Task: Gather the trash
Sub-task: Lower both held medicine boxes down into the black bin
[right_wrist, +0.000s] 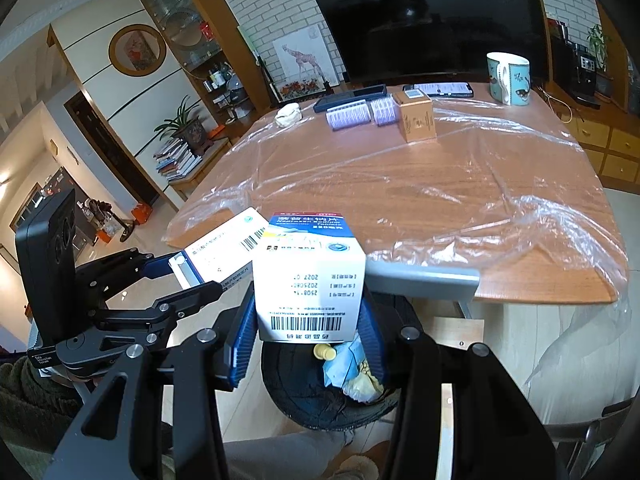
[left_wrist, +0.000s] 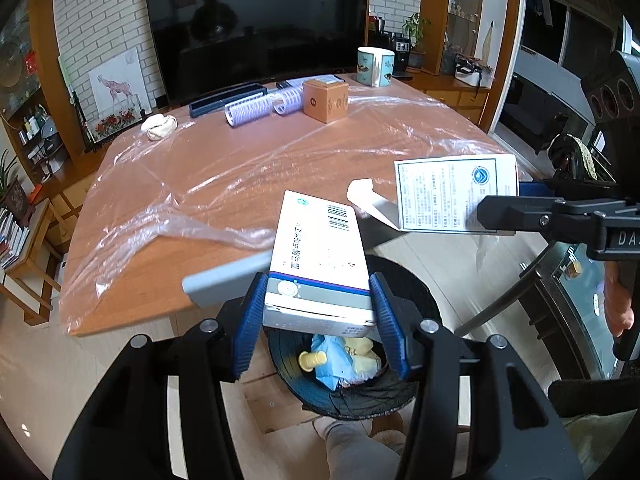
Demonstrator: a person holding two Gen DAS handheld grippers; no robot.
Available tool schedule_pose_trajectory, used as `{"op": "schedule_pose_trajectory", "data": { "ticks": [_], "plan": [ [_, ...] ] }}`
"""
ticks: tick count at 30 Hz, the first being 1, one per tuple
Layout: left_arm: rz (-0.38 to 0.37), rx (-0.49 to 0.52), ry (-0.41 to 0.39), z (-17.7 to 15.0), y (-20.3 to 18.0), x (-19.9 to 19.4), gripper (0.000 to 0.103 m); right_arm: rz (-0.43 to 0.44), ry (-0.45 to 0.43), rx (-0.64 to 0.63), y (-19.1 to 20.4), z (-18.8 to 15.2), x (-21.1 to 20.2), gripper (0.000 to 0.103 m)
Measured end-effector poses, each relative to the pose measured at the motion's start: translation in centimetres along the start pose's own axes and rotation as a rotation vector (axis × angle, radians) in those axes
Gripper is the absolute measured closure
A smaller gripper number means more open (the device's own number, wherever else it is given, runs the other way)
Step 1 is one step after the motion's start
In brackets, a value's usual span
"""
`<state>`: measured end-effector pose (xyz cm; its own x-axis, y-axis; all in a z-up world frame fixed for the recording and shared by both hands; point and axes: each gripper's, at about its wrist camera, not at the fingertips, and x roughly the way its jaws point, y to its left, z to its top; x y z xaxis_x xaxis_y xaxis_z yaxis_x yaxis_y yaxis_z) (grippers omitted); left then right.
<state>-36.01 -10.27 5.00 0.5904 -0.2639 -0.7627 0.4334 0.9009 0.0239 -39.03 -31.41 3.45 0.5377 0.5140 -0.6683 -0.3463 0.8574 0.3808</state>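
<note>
My left gripper [left_wrist: 318, 292] is shut on a long white medicine box [left_wrist: 320, 248] with a blue stripe, its blue pads pressing both sides. It hangs above a black trash bin [left_wrist: 404, 280] that holds blue and yellow scraps. My right gripper [right_wrist: 308, 320] is shut on a squat white medicine box [right_wrist: 310, 272] with a barcode, also over the bin [right_wrist: 304, 396]. In the left wrist view the right gripper [left_wrist: 508, 200] comes in from the right with its box [left_wrist: 452, 196], whose flap hangs open. The right wrist view shows the left gripper [right_wrist: 188, 276] with the long box [right_wrist: 228, 240].
A wooden table [left_wrist: 240, 184] under clear plastic sheet carries a brown cube box [left_wrist: 325, 100], purple hair rollers [left_wrist: 248, 111], a mug [left_wrist: 375, 66], a crumpled tissue [left_wrist: 159, 126] and a phone [right_wrist: 438, 90]. A grey chair back [left_wrist: 224, 280] juts beside the bin. A person's leg [left_wrist: 352, 452] is below.
</note>
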Motion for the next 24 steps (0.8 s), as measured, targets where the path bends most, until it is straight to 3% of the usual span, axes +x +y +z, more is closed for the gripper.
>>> {"op": "schedule_pose_trajectory", "data": {
  "ticks": [24],
  "plan": [
    [0.002, 0.019, 0.093, -3.0, -1.7, 2.2, 0.050, -0.010, 0.099, 0.028, -1.1, -3.7, 1.9, 0.057]
  ]
}}
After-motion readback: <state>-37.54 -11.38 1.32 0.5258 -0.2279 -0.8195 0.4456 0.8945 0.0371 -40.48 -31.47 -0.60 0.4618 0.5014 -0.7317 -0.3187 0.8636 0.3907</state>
